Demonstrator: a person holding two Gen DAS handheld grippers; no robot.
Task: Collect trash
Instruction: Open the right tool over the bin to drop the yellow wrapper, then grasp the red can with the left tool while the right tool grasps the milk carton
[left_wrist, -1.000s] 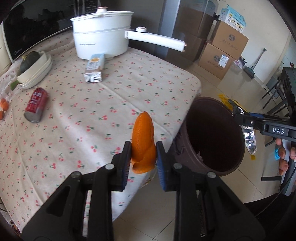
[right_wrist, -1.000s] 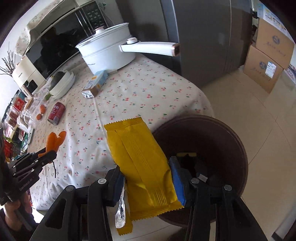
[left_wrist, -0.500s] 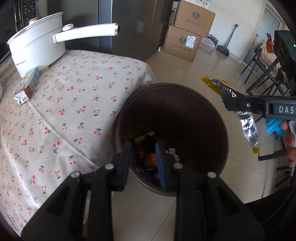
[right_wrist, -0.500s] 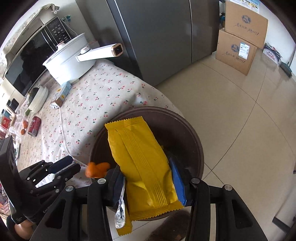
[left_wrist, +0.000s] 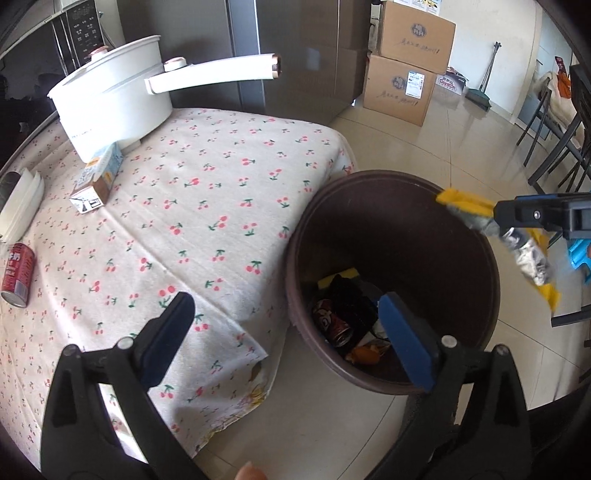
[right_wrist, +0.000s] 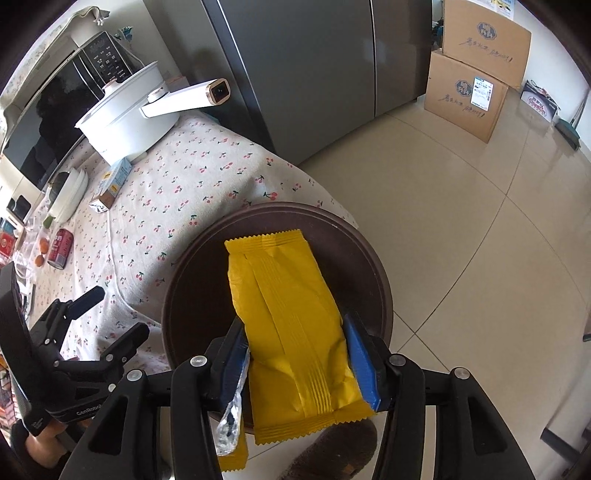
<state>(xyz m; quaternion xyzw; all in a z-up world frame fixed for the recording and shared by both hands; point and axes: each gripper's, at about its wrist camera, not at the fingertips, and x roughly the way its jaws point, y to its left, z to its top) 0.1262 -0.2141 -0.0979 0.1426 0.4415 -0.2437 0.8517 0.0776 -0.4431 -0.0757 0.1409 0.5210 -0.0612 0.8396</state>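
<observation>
From the left wrist, the left gripper stands wide and empty over the table edge, the bin at its 2 o'clock. From the right wrist, the right gripper pinches the yellow wrapper above the bin's mouth at 12 o'clock; let go only once the wrapper hangs well inside the rim.

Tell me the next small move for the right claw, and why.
Probably open the right claw and let the yellow wrapper drop. It is shut on the wrapper directly above the brown bin, so a release should land it inside with the can and peel. The left claw is open and holds nothing, so nothing else waits over the bin.
</observation>
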